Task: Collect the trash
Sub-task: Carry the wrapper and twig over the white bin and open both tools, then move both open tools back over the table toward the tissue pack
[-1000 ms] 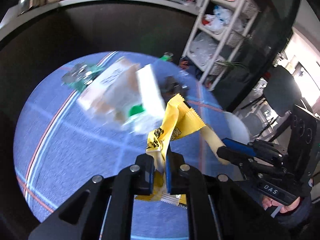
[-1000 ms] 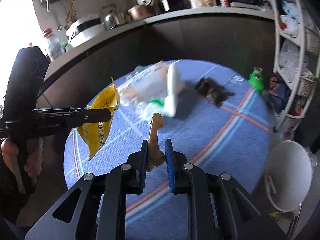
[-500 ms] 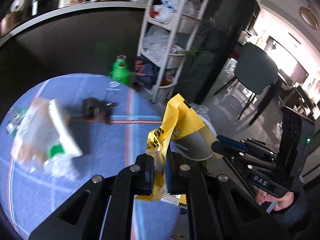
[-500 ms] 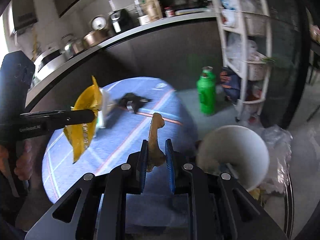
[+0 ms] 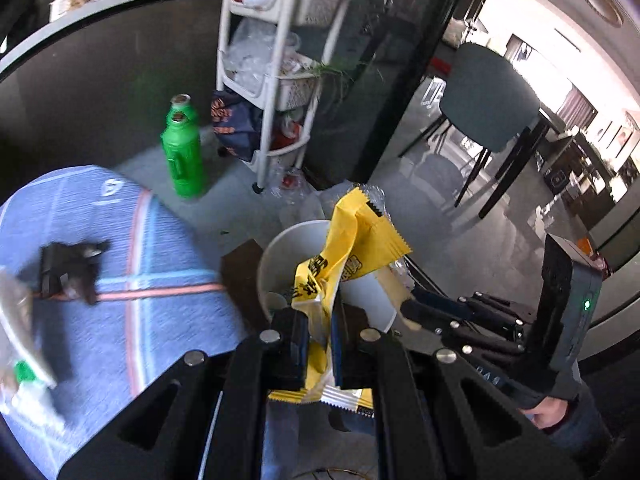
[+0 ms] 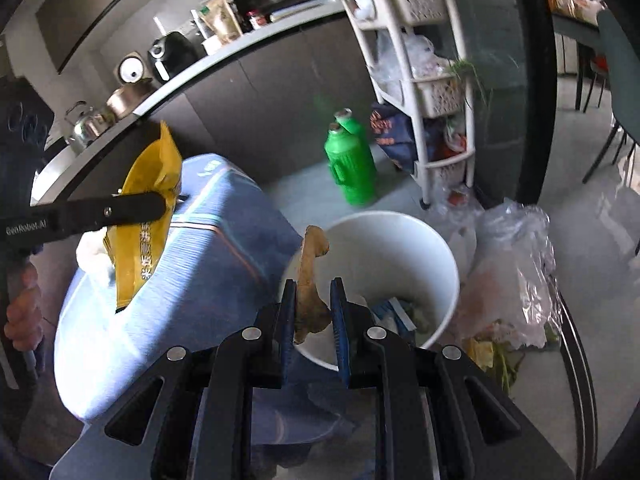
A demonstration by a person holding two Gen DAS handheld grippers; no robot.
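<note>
- Left hand-held gripper [image 5: 320, 320] pinching yellow snack wrapper [image 5: 352, 248] by its lower half; top flops free at 12 o'clock, approx. over the white bin [image 5: 280, 256].
- Right hand-held gripper [image 6: 313, 312] pinching a tan, bone-shaped scrap [image 6: 310, 276], upright, just over the bin's near rim at 9 o'clock of the opening.
- Bin already has some trash inside; stands on the floor just beside the blue-clothed worktop [image 6: 208, 240].
- More litter on the worktop: dark crumpled piece [image 5: 68, 272], blurred carton at 9 o'clock.
- Risk 1: scrap sits at the rim, not centre; release now could bounce it out onto the floor.
- Risk 2: light wrapper may cling to a pad or drift off, missing the bin.
- Risk 3: both grippers crowd one opening; could knock each other or tip the bin.
- Green bottle [image 6: 352, 168] and plastic bag [image 6: 516, 264] nearby, well clear.
</note>
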